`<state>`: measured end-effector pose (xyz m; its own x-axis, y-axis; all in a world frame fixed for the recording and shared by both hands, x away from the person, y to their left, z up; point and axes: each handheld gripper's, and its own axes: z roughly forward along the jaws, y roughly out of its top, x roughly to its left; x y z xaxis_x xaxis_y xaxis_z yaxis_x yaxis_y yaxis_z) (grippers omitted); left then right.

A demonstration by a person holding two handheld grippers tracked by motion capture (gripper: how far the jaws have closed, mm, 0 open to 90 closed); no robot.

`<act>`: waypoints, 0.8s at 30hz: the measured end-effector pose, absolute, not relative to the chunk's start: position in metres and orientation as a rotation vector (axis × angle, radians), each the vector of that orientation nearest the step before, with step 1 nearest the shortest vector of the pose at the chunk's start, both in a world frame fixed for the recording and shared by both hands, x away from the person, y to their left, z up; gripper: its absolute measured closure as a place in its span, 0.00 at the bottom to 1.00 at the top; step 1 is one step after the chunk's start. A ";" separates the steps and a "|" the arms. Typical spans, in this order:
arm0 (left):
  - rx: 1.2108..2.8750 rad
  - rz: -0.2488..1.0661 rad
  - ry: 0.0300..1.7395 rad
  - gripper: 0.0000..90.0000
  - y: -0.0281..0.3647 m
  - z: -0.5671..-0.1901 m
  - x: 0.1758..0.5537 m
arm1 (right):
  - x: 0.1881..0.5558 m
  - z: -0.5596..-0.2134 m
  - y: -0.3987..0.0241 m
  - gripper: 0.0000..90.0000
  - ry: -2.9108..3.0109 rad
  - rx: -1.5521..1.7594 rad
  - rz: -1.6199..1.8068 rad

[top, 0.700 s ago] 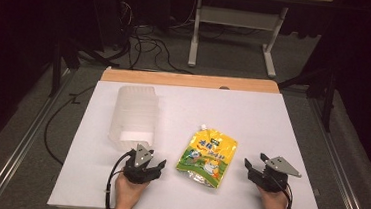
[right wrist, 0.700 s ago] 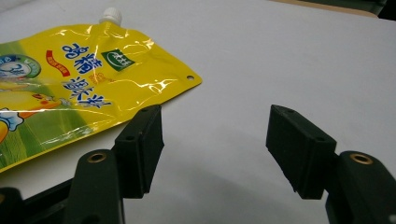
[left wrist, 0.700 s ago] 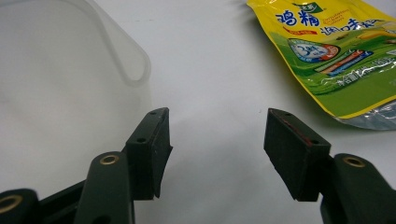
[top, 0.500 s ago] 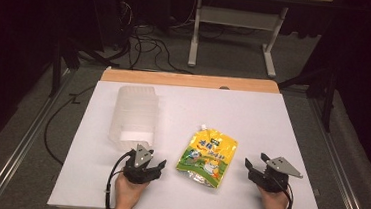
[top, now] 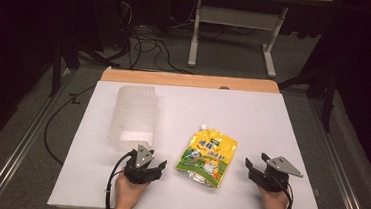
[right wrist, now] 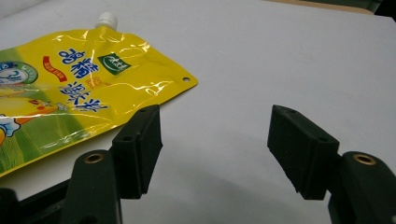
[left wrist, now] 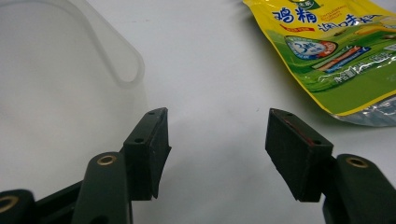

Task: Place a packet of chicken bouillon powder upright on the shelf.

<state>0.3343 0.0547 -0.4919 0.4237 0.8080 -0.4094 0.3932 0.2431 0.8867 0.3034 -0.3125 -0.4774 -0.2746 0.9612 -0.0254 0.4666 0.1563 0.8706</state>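
**Nothing moved: both grippers waited at the near edge**

We compared this moment with the frames just before and found no change. Our left gripper (top: 151, 167) rested just in front of the translucent ribbed plastic container (top: 133, 116), jaws spread with nothing between them. Our right gripper (top: 254, 168) sat to the right of the yellow-and-green spouted foil pouch (top: 207, 156), jaws likewise apart and empty. The pouch lay flat on the white table (top: 272, 121) between the two grippers, beside the container and apart from it. We judged the work had not begun; a reach toward pouch or container seemed next.
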 end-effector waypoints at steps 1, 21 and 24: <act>1.375 0.404 1.180 0.44 0.054 -0.492 0.335 | 0.304 -0.477 -0.313 0.39 1.831 1.364 1.045; 1.388 0.296 1.172 0.40 0.032 -0.474 0.345 | 0.302 -0.477 -0.316 0.39 1.814 1.369 1.082; 1.388 0.270 1.180 0.39 0.027 -0.467 0.349 | 0.302 -0.477 -0.316 0.39 1.809 1.370 1.087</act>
<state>0.3486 0.0266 -0.4673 0.4523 0.7532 -0.4777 0.4710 0.2530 0.8450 0.3025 -0.3164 -0.4772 -0.2737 0.9618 0.0054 0.4558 0.1248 0.8813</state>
